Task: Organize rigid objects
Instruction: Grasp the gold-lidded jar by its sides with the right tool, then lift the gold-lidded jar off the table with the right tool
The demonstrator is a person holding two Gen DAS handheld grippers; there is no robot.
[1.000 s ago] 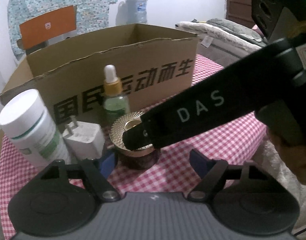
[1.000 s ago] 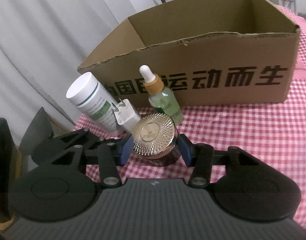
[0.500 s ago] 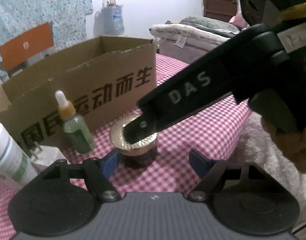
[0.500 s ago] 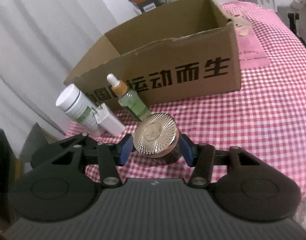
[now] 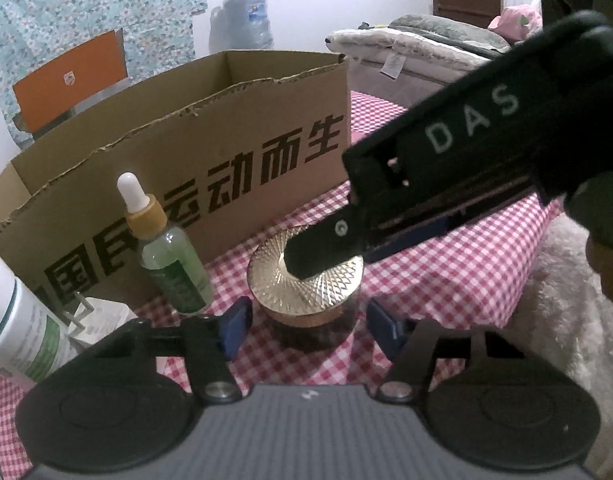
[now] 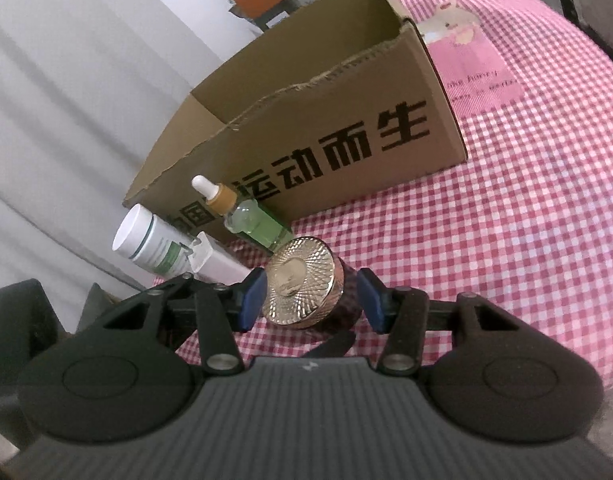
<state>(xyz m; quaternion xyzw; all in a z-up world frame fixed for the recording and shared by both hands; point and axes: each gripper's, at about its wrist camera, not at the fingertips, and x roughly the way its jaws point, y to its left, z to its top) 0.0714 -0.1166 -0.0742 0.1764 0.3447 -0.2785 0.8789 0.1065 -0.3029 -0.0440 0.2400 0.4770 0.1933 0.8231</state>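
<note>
A squat dark-glass jar with a ribbed gold lid [image 6: 302, 282] is standing on the red-and-white checked tablecloth [image 6: 506, 240], just in front of the open brown cardboard box [image 6: 306, 136], probably its destination. The right gripper [image 6: 310, 300] is bracketing the jar; its jaws have just been closing, the left pad seemingly touching the lid, the right apart, so nothing is gripped. The left gripper [image 5: 306, 326] is straddling the jar too, its jaws likewise just closing, with gaps showing both sides. Beside the jar, against the box, a green dropper bottle [image 5: 168, 256], white plug adapter [image 5: 102, 314] and white cylindrical bottle [image 5: 16, 328] are waiting.
</note>
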